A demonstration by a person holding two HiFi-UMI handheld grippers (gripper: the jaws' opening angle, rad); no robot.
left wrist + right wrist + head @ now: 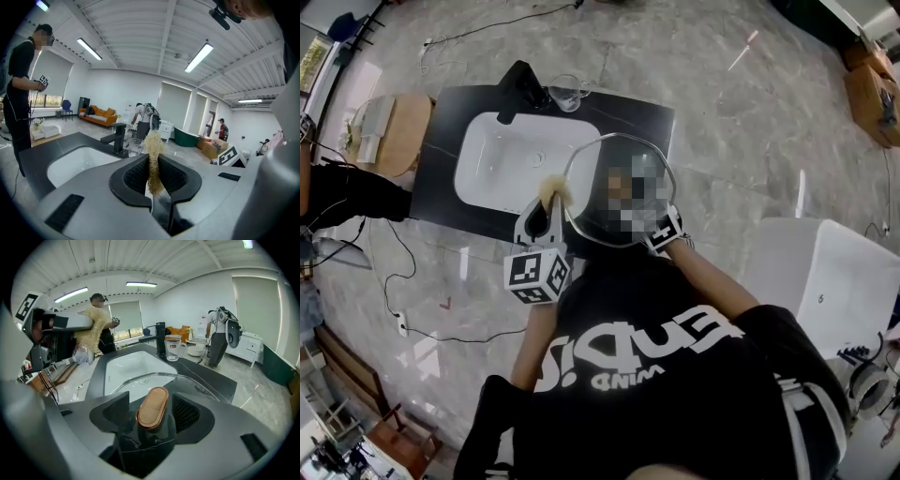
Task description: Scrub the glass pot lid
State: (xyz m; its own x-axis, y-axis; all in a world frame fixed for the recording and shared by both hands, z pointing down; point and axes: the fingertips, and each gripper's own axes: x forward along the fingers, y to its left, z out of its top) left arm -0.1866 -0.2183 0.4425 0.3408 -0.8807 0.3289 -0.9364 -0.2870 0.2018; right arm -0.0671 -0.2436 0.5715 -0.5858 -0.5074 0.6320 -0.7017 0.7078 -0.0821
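Observation:
My right gripper (152, 417) is shut on the oval wooden knob (152, 407) of the glass pot lid (192, 380), which I hold in the air in front of the sink. In the head view the lid (589, 183) stands tilted above the counter's front edge, with the right gripper (654, 227) at its near right side. My left gripper (154, 177) is shut on a yellowish fibrous scrubber (153, 157). The scrubber (554, 190) touches the lid's left rim, and the left gripper (546, 211) is just below it.
A white sink (511, 164) is set in a black counter (637, 117), with a black faucet (520, 89) and a glass cup (567, 92) at its back. A round wooden stool (394, 131) stands left, a white box (830, 272) right. Cables cross the floor. People stand about the room.

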